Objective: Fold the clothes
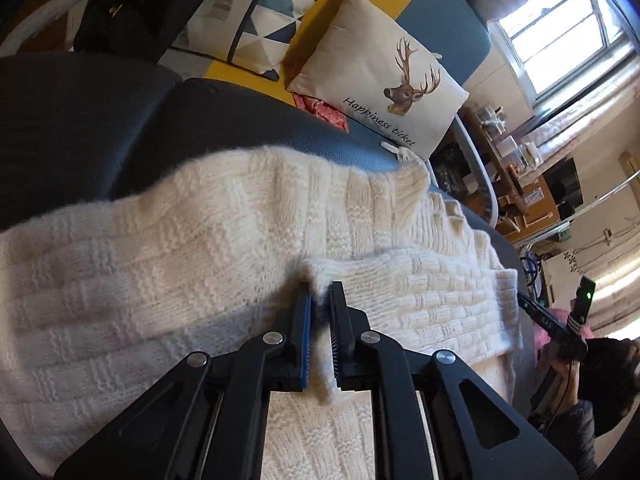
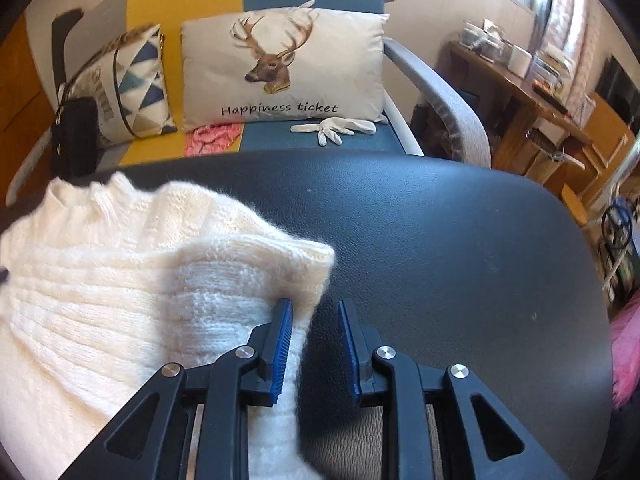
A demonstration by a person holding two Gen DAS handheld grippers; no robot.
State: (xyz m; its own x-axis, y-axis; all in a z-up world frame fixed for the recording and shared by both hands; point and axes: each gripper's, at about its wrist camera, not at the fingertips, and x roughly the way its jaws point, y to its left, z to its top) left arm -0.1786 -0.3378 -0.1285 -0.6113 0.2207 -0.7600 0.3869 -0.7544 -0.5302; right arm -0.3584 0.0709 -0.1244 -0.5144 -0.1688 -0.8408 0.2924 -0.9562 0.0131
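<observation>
Sweater fold pinched by left gripper; right gripper released.

"Happiness ticket" on deer cushion

Left gripper: points downward at a slant; jaws nearly together, pinching a fold of the white sweater between the pads.
Right gripper: points steeply downward; jaws partly apart; the sweater's edge lies against the left pad, the right pad bare.
Person's hand: grasps the right gripper's handle, seen at the left view's edge.
</observation>
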